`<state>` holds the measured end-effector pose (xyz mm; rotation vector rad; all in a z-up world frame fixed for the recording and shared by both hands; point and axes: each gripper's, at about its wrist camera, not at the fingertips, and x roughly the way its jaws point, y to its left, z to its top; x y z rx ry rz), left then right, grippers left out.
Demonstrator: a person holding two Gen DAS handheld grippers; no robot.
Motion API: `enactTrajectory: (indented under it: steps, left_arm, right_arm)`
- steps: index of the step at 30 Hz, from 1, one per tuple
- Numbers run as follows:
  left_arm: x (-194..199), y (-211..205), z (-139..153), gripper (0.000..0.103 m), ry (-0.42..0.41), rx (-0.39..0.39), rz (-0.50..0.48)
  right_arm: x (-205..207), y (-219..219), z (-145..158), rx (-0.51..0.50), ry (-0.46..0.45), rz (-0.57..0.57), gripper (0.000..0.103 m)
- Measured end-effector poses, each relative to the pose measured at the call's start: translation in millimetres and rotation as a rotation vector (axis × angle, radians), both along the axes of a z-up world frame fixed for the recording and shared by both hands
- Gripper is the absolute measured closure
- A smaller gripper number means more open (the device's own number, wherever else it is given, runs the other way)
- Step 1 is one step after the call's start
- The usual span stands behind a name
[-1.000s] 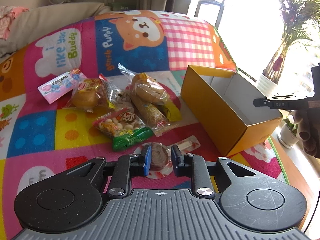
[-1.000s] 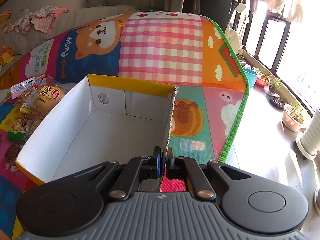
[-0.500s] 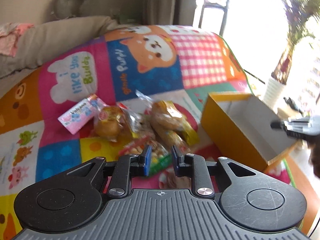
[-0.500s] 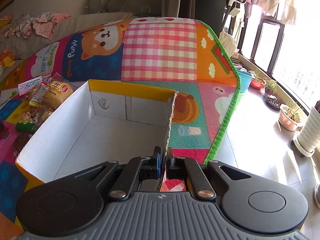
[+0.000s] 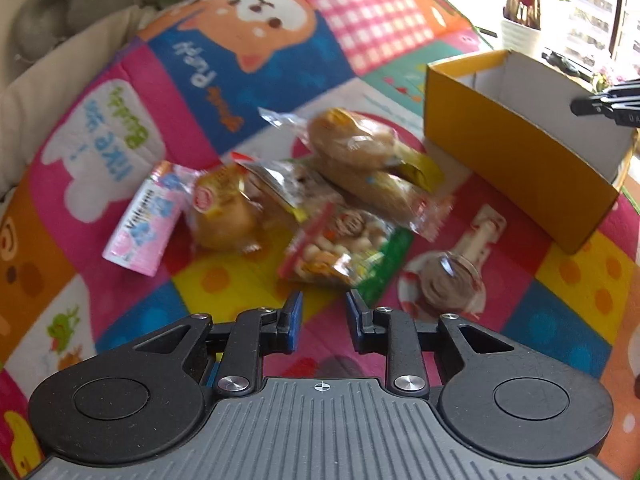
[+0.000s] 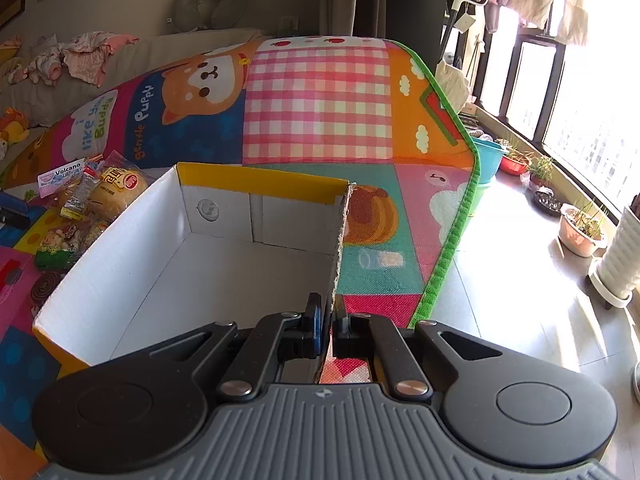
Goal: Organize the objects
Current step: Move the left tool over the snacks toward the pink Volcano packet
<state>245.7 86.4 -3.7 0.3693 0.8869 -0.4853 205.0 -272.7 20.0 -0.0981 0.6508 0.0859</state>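
The right gripper (image 6: pixel 329 312) pinches the yellow box's (image 6: pixel 256 184) near wall. The left gripper (image 5: pixel 323 312), jaws opening with nothing between them, hangs over the mat (image 5: pixel 224 280) just short of the snack packets (image 5: pixel 340 248).

Both are black plastic two-finger grippers (image 5: pixel 322 312) (image 6: pixel 327 320) with blue pads, silver screws, round discs beside a ribbed grey base.

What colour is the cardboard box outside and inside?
The open cardboard box is yellow outside and white inside; the left wrist view shows both best.
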Motion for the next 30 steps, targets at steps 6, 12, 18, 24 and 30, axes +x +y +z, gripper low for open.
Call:
enactTrajectory:
  steps: [6,12,18,24,30]
  left_arm:
    - [-2,0,-12,0.078,0.052,-0.073,-0.007]
    - [-3,-2,-11,0.072,0.082,-0.103,-0.02]
    - [-9,-18,-11,0.053,0.076,-0.081,-0.011]
    - [-13,-26,-14,0.052,0.013,-0.084,0.088]
    - [-17,-21,-8,0.056,0.055,-0.115,0.075]
  right_arm:
    - [0,2,0,-0.018,0.006,0.006,0.098]
    - [4,2,-6,-0.006,0.037,-0.001,0.098]
    - [4,1,-8,0.005,0.048,-0.004,0.098]
    - [2,3,-6,0.006,0.034,-0.004,0.098]
    - [-1,6,-5,0.009,0.031,0.003,0.098]
